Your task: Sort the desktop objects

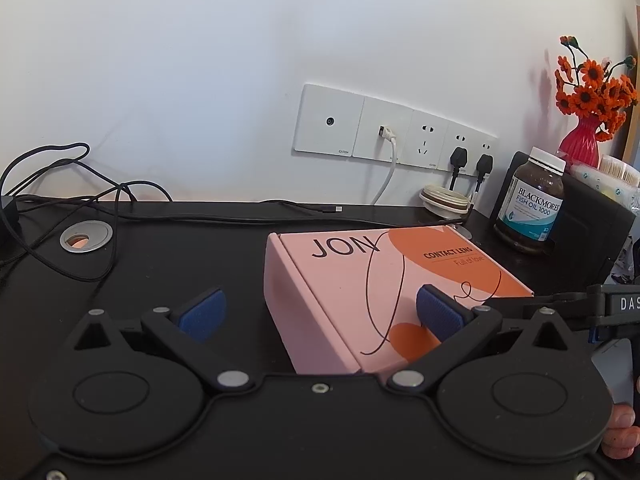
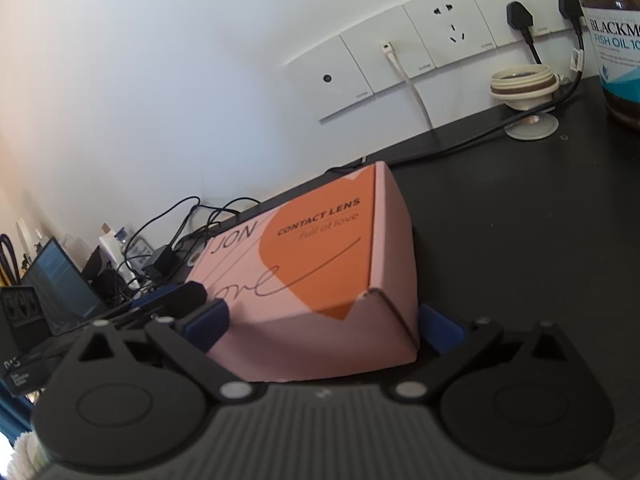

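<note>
A pink and orange contact lens box (image 1: 360, 280) lies flat on the black desk (image 1: 180, 248). My left gripper (image 1: 320, 314) is open. Its left pad (image 1: 204, 314) hangs over bare desk left of the box, and its right pad (image 1: 438, 312) hovers over the lid. In the right wrist view the same box (image 2: 320, 264) fills the gap of my right gripper (image 2: 324, 326), which is spread wide, with a blue pad (image 2: 208, 322) close against each side. The right gripper's finger (image 1: 532, 304) shows at the box's right edge.
A fish oil bottle (image 1: 530, 204) stands at the back right beside a black organizer (image 1: 592, 220), with a red vase of orange flowers (image 1: 580, 144) behind. A cream jar lid (image 1: 444, 200) sits by the wall sockets (image 1: 392, 132). Cables (image 1: 60, 200) and a desk grommet (image 1: 86, 236) lie left.
</note>
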A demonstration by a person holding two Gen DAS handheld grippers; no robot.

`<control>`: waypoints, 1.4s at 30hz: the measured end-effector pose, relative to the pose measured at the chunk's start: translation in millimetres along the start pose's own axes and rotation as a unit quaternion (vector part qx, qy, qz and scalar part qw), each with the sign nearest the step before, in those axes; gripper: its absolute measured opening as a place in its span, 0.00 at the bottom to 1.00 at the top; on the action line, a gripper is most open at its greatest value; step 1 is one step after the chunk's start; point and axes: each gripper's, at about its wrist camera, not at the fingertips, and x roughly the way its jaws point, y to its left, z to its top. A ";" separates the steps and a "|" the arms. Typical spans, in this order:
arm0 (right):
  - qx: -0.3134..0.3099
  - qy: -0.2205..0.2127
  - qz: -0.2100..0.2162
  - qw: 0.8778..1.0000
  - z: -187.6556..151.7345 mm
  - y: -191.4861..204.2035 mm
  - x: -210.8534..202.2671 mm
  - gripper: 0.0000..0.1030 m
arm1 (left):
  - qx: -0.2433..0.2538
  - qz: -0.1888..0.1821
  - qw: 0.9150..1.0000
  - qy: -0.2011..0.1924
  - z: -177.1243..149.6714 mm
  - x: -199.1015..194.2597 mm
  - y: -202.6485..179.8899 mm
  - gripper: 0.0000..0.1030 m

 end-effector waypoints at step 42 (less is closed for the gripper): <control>-0.050 -0.005 -0.002 0.999 -4.8 7.0 -1.8 0.99 | 0.011 0.009 1.000 -0.007 -0.8 -1.7 -6.1 1.00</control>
